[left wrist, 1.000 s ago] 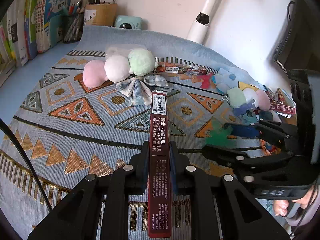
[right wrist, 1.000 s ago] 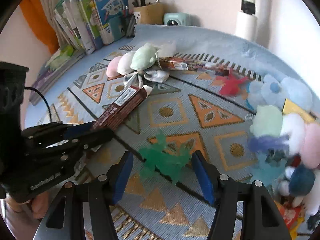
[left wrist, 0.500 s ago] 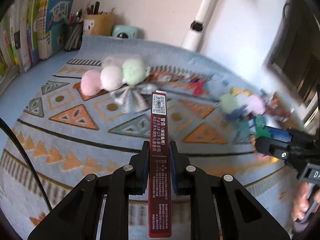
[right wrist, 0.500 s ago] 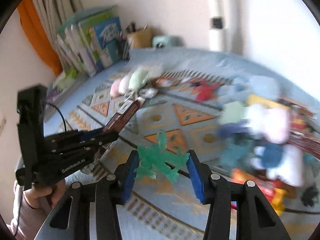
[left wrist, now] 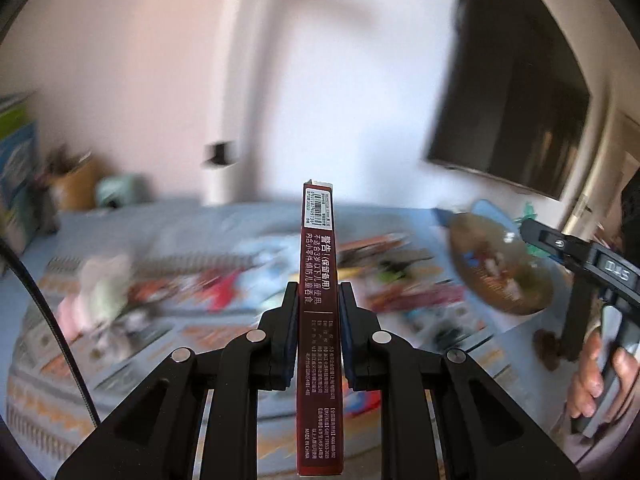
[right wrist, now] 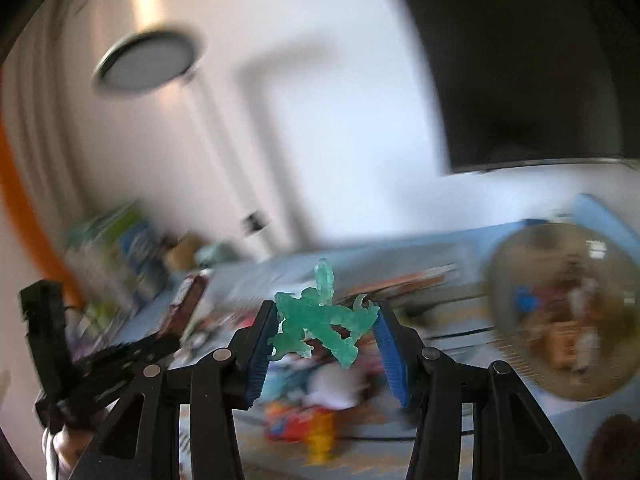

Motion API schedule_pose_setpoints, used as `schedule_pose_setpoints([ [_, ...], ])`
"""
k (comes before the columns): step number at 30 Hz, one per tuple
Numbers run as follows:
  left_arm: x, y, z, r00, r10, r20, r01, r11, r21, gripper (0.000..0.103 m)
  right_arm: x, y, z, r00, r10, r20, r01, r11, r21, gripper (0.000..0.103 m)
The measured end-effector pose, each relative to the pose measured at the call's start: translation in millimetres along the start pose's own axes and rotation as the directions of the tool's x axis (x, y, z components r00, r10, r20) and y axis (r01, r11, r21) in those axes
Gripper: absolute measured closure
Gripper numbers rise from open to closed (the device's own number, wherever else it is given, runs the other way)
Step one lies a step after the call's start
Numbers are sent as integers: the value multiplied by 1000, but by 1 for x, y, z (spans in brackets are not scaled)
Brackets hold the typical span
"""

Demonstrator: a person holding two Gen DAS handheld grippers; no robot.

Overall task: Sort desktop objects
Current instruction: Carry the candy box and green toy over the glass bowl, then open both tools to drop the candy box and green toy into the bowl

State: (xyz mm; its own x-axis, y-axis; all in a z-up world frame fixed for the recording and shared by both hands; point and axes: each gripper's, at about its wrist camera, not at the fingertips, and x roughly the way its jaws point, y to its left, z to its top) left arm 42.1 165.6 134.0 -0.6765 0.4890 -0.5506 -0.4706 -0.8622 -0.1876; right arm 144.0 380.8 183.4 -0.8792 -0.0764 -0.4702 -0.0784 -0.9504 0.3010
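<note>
The left tool (left wrist: 319, 308) is clamped on a long, thin dark red box (left wrist: 319, 320), and the flat blue pads press on its two wide faces, so the narrow printed edge with a barcode label looks up toward the camera. I think this grip near the middle of the box keeps the stiff cardboard from swinging, with one end far ahead of the tool and the other end behind the pads. The right tool (right wrist: 326, 328) is closed on a small translucent green toy figure (right wrist: 320, 320); its ribbed blue pads touch the outer limbs on both sides. The figure looks like hard, glossy plastic with many thin, spiky parts, so only a few points meet the pads, and I judge that it could turn or slip if the hold becomes loose. Both things are lifted above the patterned woven cloth (left wrist: 120, 364) on the table, which is below and ahead of the tools and is very blurred. Ahead and to the right of each tool there is a round, brownish transparent bowl (right wrist: 560, 312) with small mixed things inside, perhaps the place for sorting, but I cannot tell this surely. A hand (left wrist: 592, 376) that holds the right tool shows at the right edge of the left wrist view.
</note>
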Motion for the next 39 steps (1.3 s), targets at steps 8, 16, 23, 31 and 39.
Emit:
schedule_pose_setpoints([
  [8,64,-111,54,975,-218,-37,220,973,75,88,-43,-107,35,966,-247,72,224,947,232,55],
  [16,139,-204,66,941,-310,-139,328,935,134,88,-45,-173,55,950,-312,-27,300,880,368,55],
  [23,181,-225,49,928,-300,-220,333,934,130,88,-19,-182,49,941,-313,-128,338,880,333,55],
  [31,199,-233,48,920,-324,-220,353,929,111,88,-6,-189,40,927,-340,-155,373,874,312,55],
  [39,208,-222,42,886,-372,-278,394,919,26,73,-12,-207,36,928,-331,-170,372,835,405,36],
])
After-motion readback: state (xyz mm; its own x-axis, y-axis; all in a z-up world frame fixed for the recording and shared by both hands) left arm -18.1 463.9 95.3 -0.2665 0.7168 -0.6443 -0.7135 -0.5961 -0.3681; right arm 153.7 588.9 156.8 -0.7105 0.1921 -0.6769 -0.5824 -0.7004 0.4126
